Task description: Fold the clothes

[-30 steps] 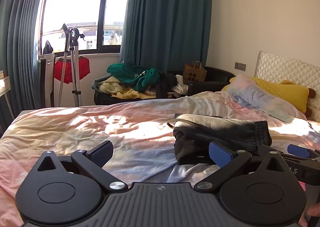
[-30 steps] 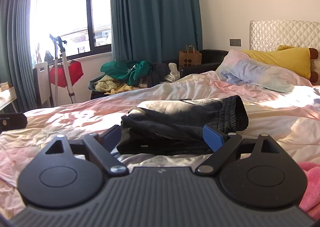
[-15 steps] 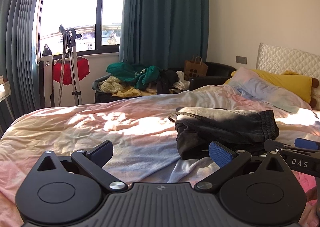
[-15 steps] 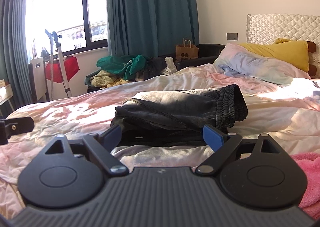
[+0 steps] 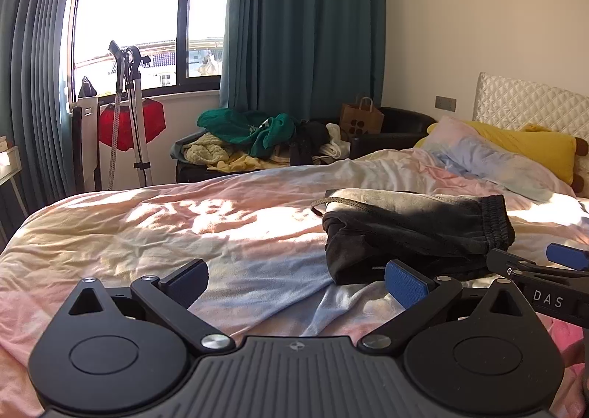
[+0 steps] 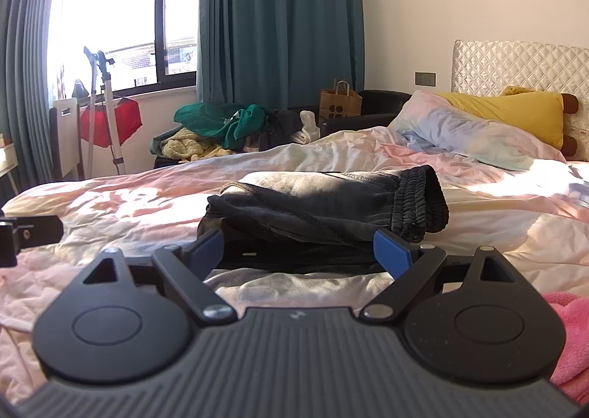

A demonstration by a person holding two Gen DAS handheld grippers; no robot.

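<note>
The folded trousers [image 6: 324,208] lay on the bed [image 6: 147,204], long axis crosswise. My right tongs [image 6: 305,252], parted, faced them directly, nearer; my left tongs [image 5: 294,276], parted, sat left of them.

The right gripper [image 6: 296,252] hovers low over the bed [image 6: 147,204], jaws spread wide, just near of the folded black pants [image 6: 324,204]; a pink towel [image 6: 570,337] lies right.

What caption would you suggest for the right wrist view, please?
Open right gripper poised before folded dark trousers on a pastel duvet.
</note>
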